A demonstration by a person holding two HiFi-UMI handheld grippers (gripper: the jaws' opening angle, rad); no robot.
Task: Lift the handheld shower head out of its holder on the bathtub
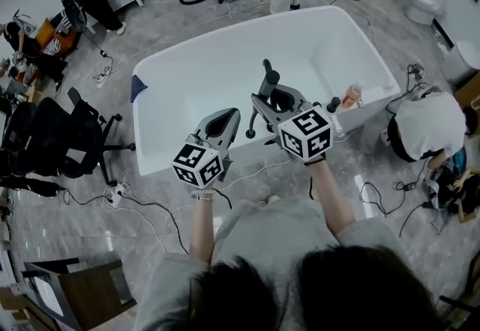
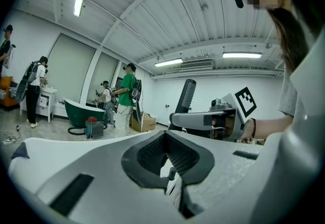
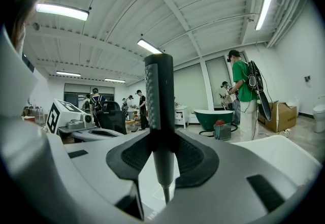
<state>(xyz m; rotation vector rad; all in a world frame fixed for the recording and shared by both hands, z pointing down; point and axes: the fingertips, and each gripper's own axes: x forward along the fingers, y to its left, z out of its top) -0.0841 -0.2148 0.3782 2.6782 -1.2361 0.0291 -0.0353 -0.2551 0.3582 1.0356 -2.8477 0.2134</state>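
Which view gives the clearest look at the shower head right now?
The right gripper view: the shower head stands upright and close, clamped in the right hand-held gripper. The head view shows it small against the bathtub; the left gripper view shows only its upper part, from the side.
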